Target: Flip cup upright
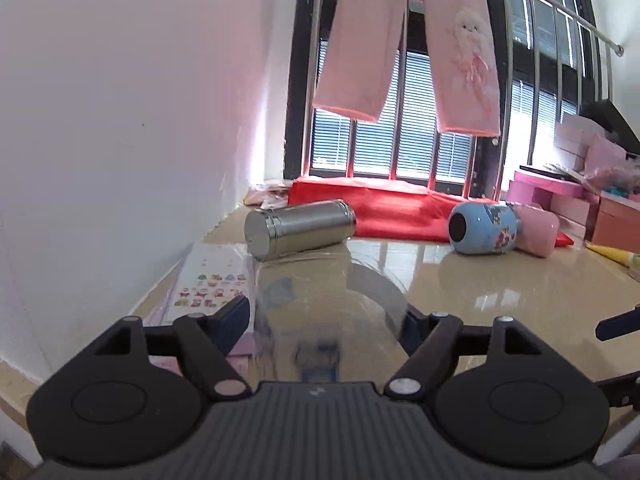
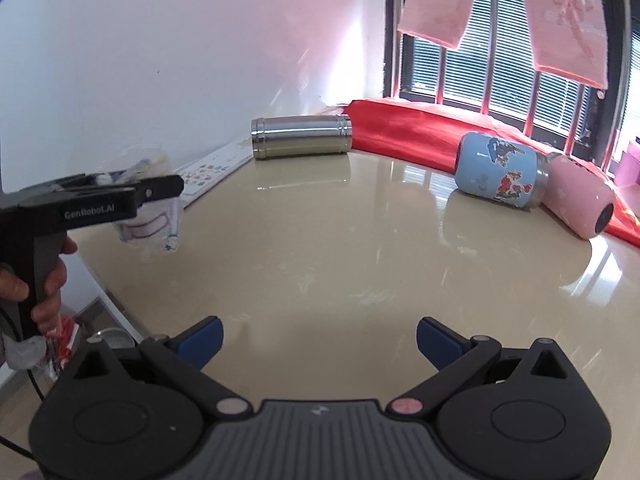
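Note:
My left gripper is shut on a clear plastic cup with printed marks, which fills the space between its blue pads. In the right wrist view the same cup hangs from the left gripper a little above the table's left edge, tilted. My right gripper is open and empty over the beige table. A steel cup, a blue cartoon cup and a pink cup lie on their sides at the back.
A red cloth lies under the barred window. A sticker sheet lies along the white wall at the left. Pink clothes hang above. Pink boxes stand at the right.

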